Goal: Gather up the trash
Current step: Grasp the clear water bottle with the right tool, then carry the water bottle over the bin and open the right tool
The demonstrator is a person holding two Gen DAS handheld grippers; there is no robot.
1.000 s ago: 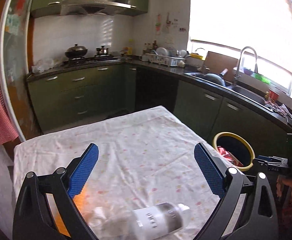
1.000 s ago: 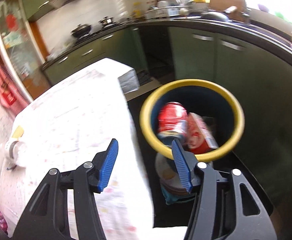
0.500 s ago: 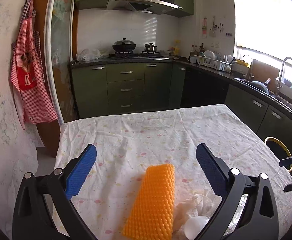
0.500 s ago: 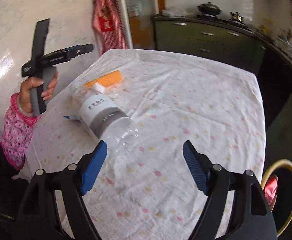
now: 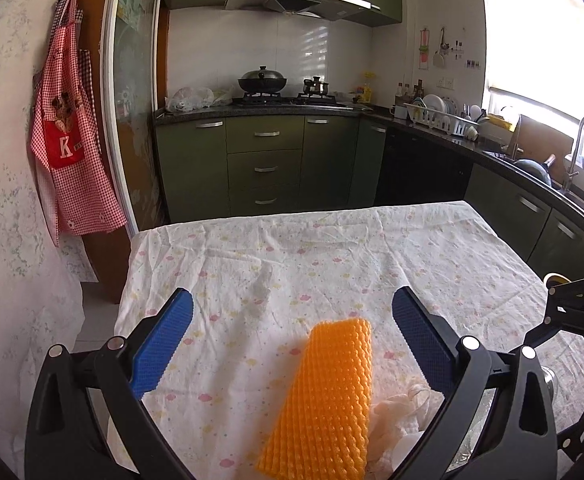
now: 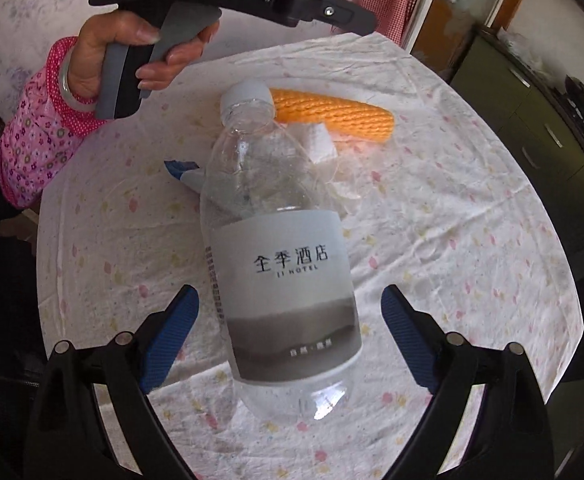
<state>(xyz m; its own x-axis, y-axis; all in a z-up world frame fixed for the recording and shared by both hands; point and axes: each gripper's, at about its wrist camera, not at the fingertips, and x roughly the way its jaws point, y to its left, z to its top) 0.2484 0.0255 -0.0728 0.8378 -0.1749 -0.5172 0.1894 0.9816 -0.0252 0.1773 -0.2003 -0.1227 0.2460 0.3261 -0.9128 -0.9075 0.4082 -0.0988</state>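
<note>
Collection incomplete. Clear plastic bottle with grey label [image 6: 280,280] lies near on the table between the right gripper's [image 6: 290,336] opening, non-touching jaws. Orange textured sponge [image 5: 327,400] lies between the left gripper's [image 5: 292,344] spread jaws, untouched.

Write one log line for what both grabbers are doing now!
right gripper: jaws opening, astride plastic bottle, not touching | left gripper: open, above orange sponge | bottle: lying on tablecloth

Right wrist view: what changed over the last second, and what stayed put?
The right gripper swung from above the yellow-rimmed bin to over the plastic bottle lying on the table; its jaws are opening, straddling the bottle without touching it. The left gripper turned towards the orange sponge. Bottle and sponge stayed put.
</note>
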